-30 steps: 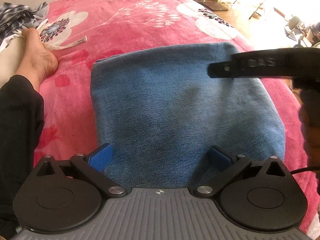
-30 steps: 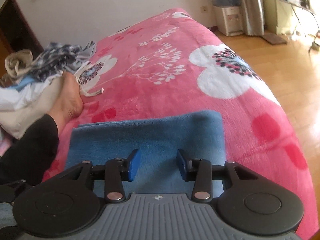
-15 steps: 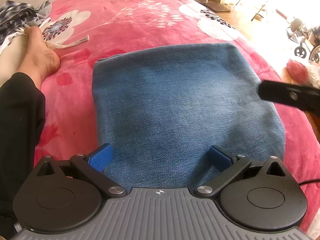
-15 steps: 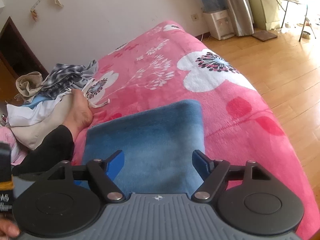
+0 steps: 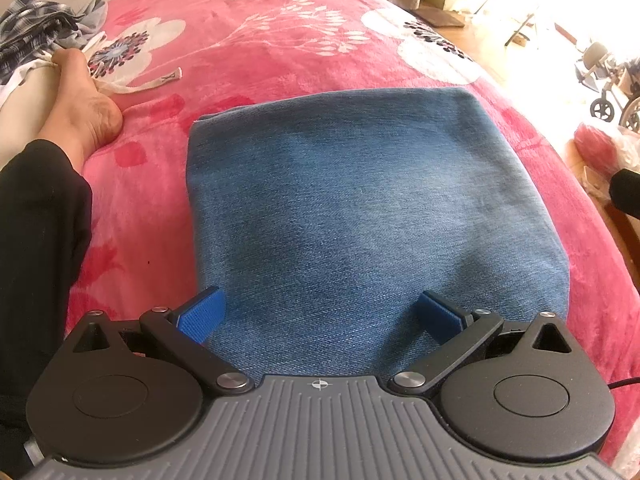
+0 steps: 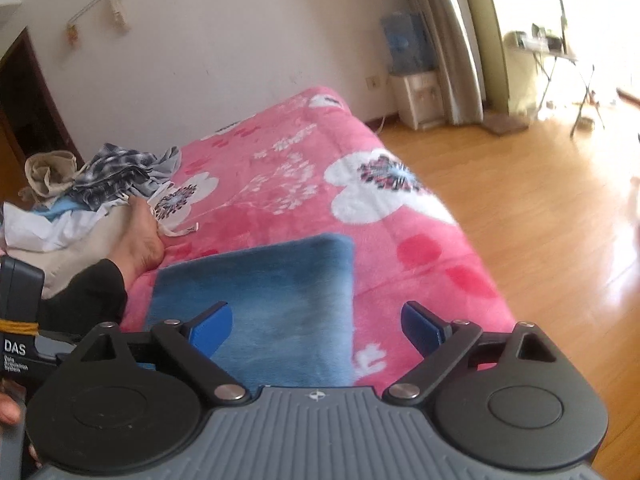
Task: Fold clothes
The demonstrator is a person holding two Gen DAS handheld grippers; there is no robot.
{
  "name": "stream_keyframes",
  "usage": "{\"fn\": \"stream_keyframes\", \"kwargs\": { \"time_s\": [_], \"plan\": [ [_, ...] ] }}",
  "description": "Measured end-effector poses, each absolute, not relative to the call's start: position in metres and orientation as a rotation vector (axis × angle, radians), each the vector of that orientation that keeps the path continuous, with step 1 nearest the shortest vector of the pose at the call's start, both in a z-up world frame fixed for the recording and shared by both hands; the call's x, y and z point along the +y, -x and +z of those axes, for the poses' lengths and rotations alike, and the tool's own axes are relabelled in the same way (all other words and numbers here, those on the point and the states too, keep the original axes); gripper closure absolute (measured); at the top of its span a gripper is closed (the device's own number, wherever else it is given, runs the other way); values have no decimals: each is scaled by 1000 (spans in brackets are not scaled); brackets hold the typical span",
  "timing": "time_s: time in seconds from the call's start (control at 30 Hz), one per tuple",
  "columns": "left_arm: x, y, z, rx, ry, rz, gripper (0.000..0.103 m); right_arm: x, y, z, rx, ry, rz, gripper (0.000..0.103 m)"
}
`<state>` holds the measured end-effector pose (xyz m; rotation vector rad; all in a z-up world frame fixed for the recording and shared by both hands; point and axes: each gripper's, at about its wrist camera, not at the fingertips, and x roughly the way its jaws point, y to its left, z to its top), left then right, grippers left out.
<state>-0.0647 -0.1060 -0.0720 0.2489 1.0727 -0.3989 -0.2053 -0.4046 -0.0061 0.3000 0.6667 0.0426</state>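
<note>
folded jeans on the pink floral blanket, both grippers spread and empty.
left wrist: left gripper [image 5: 320, 314] hovered over the denim rectangle [image 5: 360, 216]; a careless snag could reopen it. right wrist: right gripper [image 6: 316, 326] hung above the blanket [image 6: 280, 176]; heaped clothes [image 6: 100, 184] lay well apart.

The folded denim garment [image 5: 360, 216] lies flat on the pink floral blanket [image 5: 256, 40], a neat, roughly square blue packet, faded paler through its middle and darker toward the edges. Its far edge is straight and crisp, its corners rounded. Off at ten o'clock from it sits the heap of unfolded clothes [image 6: 100, 184]: plaid, white and beige pieces, all crumpled together.
</note>
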Motion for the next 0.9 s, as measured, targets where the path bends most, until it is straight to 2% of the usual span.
{"fn": "stream_keyframes", "kwargs": {
  "time_s": [0.3, 0.5, 0.7, 0.9],
  "plan": [
    [-92, 64, -67, 1054, -158, -405, 0, -399, 201, 1, 653, -198, 35, 12],
    [-43, 68, -54, 962, 76, -429, 0, -421, 192, -19, 729, -381, 85, 14],
    [-25, 45, -71, 1032, 200, -537, 1, -447, 170, -47, 818, -550, 163, 17],
    [-15, 13, -90, 1085, 367, -645, 6, -457, 137, -76, 908, -634, 249, 26]
  ]
}}
